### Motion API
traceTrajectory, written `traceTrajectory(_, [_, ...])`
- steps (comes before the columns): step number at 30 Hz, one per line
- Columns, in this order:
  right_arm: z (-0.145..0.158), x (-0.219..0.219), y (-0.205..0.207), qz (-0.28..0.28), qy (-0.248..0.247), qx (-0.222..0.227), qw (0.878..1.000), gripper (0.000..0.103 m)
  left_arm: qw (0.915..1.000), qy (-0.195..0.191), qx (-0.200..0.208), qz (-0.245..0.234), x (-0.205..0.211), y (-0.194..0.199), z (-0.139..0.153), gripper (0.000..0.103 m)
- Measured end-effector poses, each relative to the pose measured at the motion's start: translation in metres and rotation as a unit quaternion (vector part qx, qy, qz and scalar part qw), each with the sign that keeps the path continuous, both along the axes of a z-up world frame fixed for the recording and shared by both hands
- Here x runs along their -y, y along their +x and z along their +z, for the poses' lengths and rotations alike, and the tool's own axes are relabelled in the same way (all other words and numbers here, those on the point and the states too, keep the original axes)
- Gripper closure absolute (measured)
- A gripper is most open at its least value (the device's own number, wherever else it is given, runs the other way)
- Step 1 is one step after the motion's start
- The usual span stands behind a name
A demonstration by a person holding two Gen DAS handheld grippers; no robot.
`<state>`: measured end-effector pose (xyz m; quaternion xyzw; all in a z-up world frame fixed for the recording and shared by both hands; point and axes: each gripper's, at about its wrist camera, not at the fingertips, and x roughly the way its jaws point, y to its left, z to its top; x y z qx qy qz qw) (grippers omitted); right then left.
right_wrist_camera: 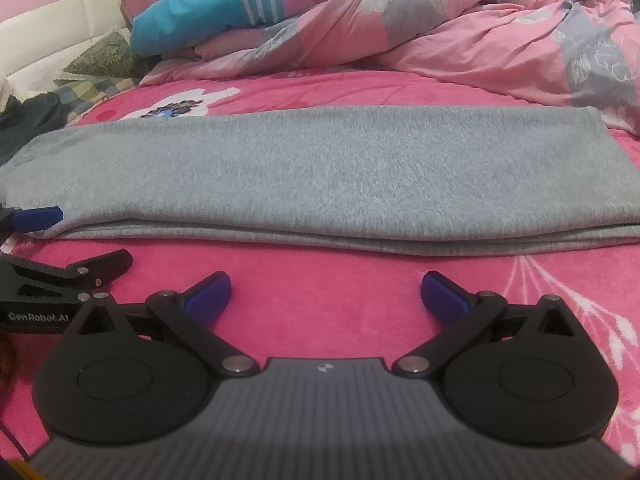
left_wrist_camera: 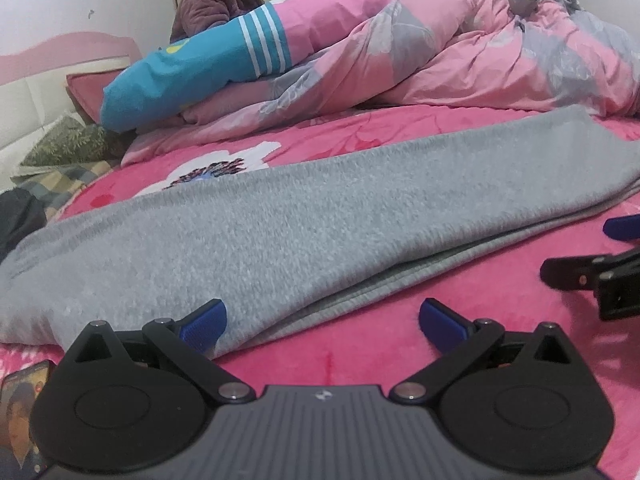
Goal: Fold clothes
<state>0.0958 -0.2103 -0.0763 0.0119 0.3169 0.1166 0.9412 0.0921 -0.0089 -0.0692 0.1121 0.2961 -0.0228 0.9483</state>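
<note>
I see the gray cloth [right_wrist_camera: 320, 176] lying folded in a long strip across the pink bed [right_wrist_camera: 320, 300]. My left tongs [left_wrist_camera: 322, 322] are wide open, one tip touching the cloth's near edge. My right tongs [right_wrist_camera: 326, 294] are wide open too, just beside it.

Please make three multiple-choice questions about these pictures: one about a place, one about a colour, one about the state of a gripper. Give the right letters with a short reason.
1. Where does the grey garment lie?
A. on the pink blanket
B. on a chair
C. on the floor

2. What colour are the pads on the fingers?
A. yellow
B. blue
C. white

3. How is the right gripper?
A. shut on the garment
B. open, holding nothing
C. shut on a pillow

Answers:
1. A, the pink blanket shows all around it.
2. B, both wrist views show blue pads.
3. B, its jaws stand wide apart in front of the garment.
</note>
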Motion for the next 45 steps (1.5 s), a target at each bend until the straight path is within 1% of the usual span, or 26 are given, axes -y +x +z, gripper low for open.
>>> traceTrajectory(6, [0.000, 0.011, -0.002, 0.000, 0.041, 0.004, 0.999, 0.001, 0.9998, 0.020, 0.008, 0.001, 0.007, -0.002, -0.001, 0.000])
traceTrajectory(9, [0.000, 0.016, -0.002, 0.000, 0.062, 0.006, 0.998, 0.001, 0.9991, 0.039, 0.016, 0.002, 0.012, -0.004, -0.002, 0.000])
traceTrajectory(12, [0.000, 0.019, -0.002, 0.000, 0.074, 0.007, 0.997, 0.001, 0.9986, 0.048, 0.020, 0.002, 0.015, -0.005, -0.002, 0.000])
traceTrajectory(15, [0.000, 0.017, -0.001, 0.000, 0.069, 0.005, 0.998, 0.001, 0.9997, 0.022, 0.009, 0.000, 0.007, -0.002, 0.000, 0.000])
traceTrajectory(18, [0.000, 0.015, 0.000, -0.001, 0.062, 0.003, 0.998, 0.001, 0.9995, -0.030, -0.004, -0.004, -0.010, 0.000, 0.008, 0.000])
traceTrajectory(22, [-0.001, 0.018, 0.000, -0.001, 0.069, 0.001, 0.998, 0.001, 0.9970, -0.077, 0.011, 0.006, -0.029, -0.017, 0.021, 0.000])
traceTrajectory(25, [-0.001, 0.015, 0.000, -0.001, 0.059, 0.000, 0.998, 0.001, 0.9915, -0.129, 0.015, -0.003, -0.045, -0.028, 0.028, 0.000])
traceTrajectory(27, [-0.001, 0.011, 0.000, -0.001, 0.047, 0.000, 0.999, 0.001, 0.9895, -0.144, 0.015, -0.002, -0.050, -0.028, 0.028, 0.000])
traceTrajectory(30, [-0.002, 0.006, 0.000, -0.001, 0.028, -0.001, 1.000, 0.001, 0.9887, -0.148, 0.010, 0.019, -0.056, -0.026, 0.026, 0.000])
traceTrajectory(33, [-0.002, 0.006, -0.001, -0.001, 0.027, 0.001, 1.000, 0.001, 0.9842, -0.174, 0.003, 0.035, -0.064, -0.026, 0.022, 0.000])
traceTrajectory(35, [-0.003, 0.008, -0.001, -0.001, 0.030, 0.001, 1.000, 0.001, 0.9824, -0.182, -0.005, 0.041, -0.069, -0.027, 0.021, 0.000])
traceTrajectory(38, [-0.003, 0.007, -0.001, -0.001, 0.028, 0.001, 1.000, 0.001, 0.9798, -0.194, -0.002, 0.048, -0.077, -0.036, 0.027, 0.000])
traceTrajectory(39, [-0.003, 0.007, 0.000, -0.001, 0.028, 0.001, 1.000, 0.001, 0.9781, -0.202, 0.002, 0.050, -0.081, -0.040, 0.030, 0.000])
traceTrajectory(40, [-0.003, 0.007, 0.000, -0.001, 0.027, 0.001, 1.000, 0.001, 0.9746, -0.218, 0.011, 0.049, -0.087, -0.046, 0.036, 0.000])
traceTrajectory(43, [-0.002, 0.005, -0.001, -0.001, 0.023, 0.001, 1.000, 0.001, 0.9602, -0.270, 0.046, 0.053, -0.116, -0.066, 0.056, 0.000])
traceTrajectory(45, [-0.002, 0.003, 0.000, -0.001, 0.018, 0.000, 1.000, 0.001, 0.9505, -0.293, 0.074, 0.072, -0.143, -0.080, 0.069, 0.000])
